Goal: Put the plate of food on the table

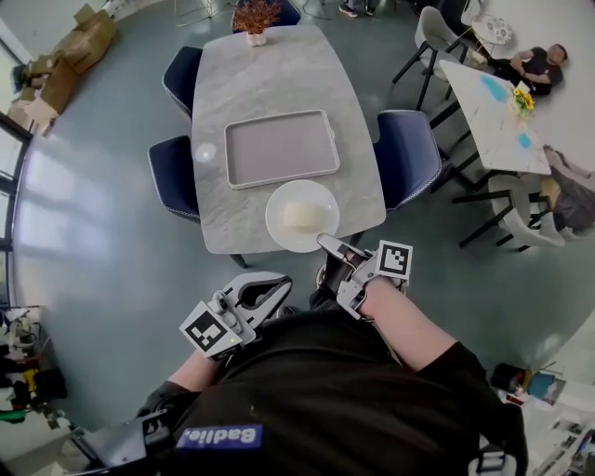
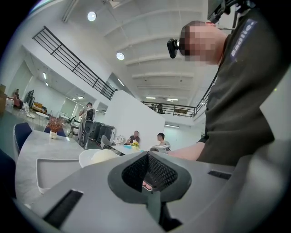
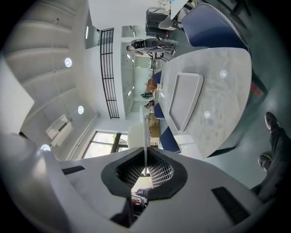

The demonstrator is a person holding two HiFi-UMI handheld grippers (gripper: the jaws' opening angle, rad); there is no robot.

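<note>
A round white plate with a pale block of food is over the near end of the grey marble table, just in front of an empty grey tray. My right gripper is shut on the plate's near rim. The right gripper view shows that rim edge-on as a thin white line running between the jaws. I cannot tell whether the plate rests on the table. My left gripper hangs shut and empty below the table edge, left of the right one. Its view shows the plate ahead.
Dark blue chairs stand at the table's left and right. A flower pot sits at the far end. A second table with seated people is at the right. Cardboard boxes lie far left.
</note>
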